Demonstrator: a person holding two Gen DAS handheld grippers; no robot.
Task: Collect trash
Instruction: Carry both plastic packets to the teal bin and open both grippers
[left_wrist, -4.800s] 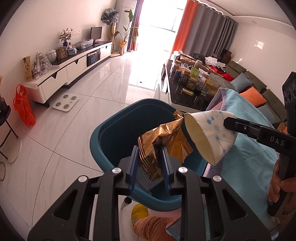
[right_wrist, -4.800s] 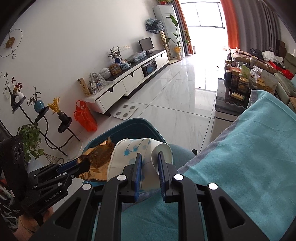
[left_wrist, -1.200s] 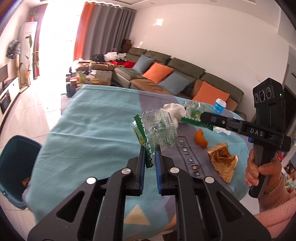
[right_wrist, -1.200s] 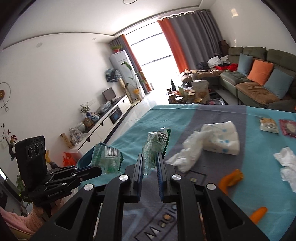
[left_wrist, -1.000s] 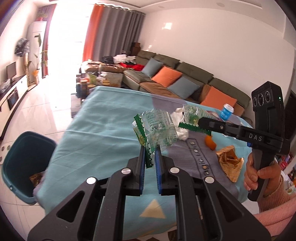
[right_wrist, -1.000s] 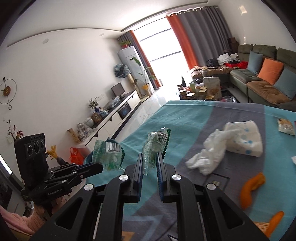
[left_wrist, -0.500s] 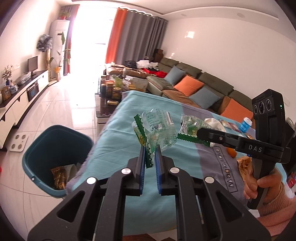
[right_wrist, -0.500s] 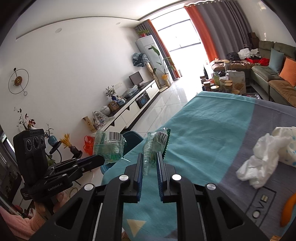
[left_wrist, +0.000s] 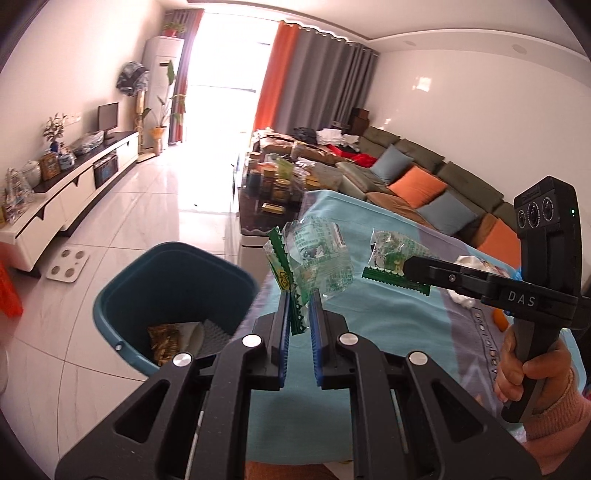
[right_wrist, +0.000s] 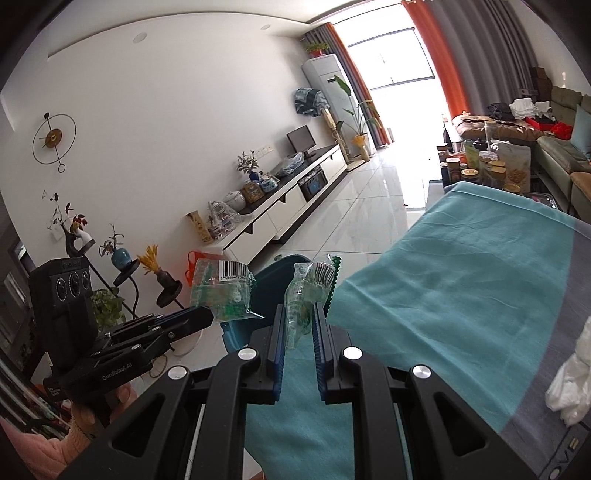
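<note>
My left gripper (left_wrist: 298, 303) is shut on a clear plastic wrapper with green print (left_wrist: 314, 258), held up over the table's left edge. My right gripper (right_wrist: 298, 320) is shut on a second clear, green-edged wrapper (right_wrist: 308, 291). In the left wrist view the right gripper (left_wrist: 406, 266) reaches in from the right with its wrapper (left_wrist: 391, 254). In the right wrist view the left gripper (right_wrist: 210, 316) shows at the left with its barcode wrapper (right_wrist: 219, 291). The teal trash bin (left_wrist: 173, 280) stands on the floor just left of the table, with a gold wrapper (left_wrist: 164, 339) inside.
The table wears a teal and grey cloth (right_wrist: 461, 280). White crumpled tissue (right_wrist: 569, 384) and an orange scrap (left_wrist: 500, 319) lie on it. A dark coffee table with jars (left_wrist: 273, 192), a sofa (left_wrist: 424, 177) and a white TV cabinet (left_wrist: 66, 195) ring the tiled floor.
Both grippers have swung left with their wrappers, away from the table's middle and toward the bin. The bin has come from the left edge of the left wrist view to just beside that gripper.
</note>
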